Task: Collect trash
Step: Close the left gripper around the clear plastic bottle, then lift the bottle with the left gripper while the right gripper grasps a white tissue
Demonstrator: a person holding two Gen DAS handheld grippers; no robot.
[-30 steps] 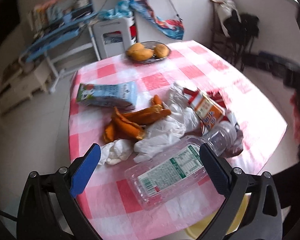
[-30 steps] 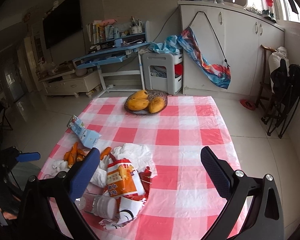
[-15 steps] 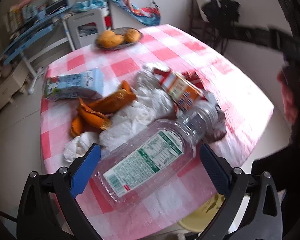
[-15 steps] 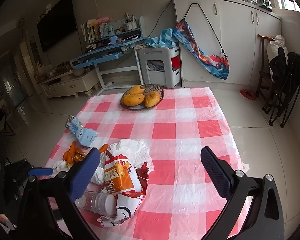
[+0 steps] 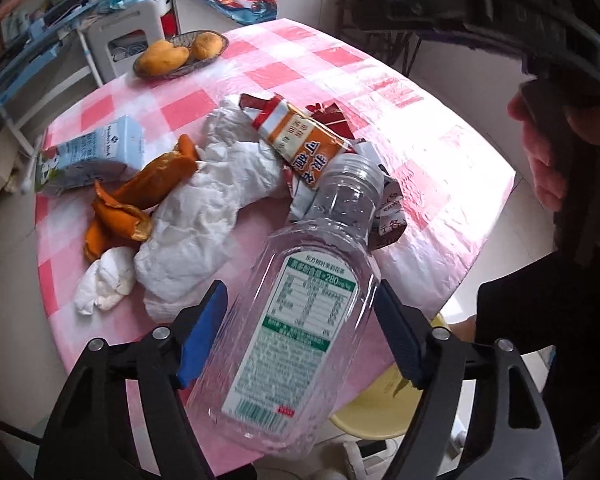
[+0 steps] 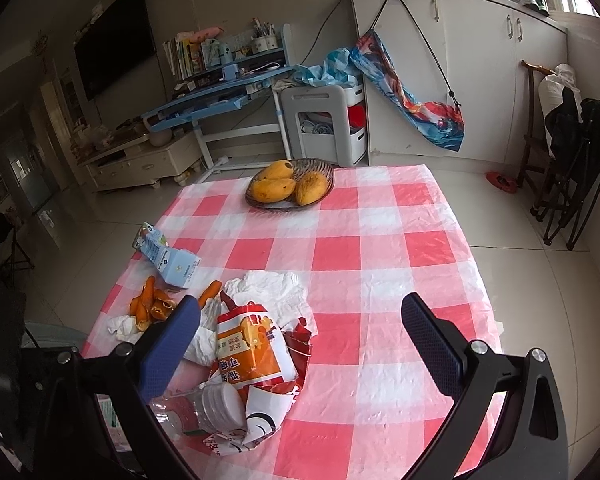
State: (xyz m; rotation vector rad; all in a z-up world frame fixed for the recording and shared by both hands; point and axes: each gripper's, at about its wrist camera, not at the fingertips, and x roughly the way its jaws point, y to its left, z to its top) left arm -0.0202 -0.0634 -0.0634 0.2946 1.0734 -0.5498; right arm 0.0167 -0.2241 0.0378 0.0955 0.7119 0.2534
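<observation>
Left tool (image 5: 300, 336) clenches the clear bottle (image 5: 296, 344) over the checked tablecloth (image 6: 380, 264); right tool (image 6: 300, 344) hangs released.

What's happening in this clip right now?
A person is clearing trash off a checked table. The left gripper is closing in around an empty clear plastic bottle lying at the near table edge; whether its blue fingers already touch the bottle is unclear. The right gripper hangs open above the table, holding nothing. Tissues, orange peels, a snack bag and a carton remain.
</observation>
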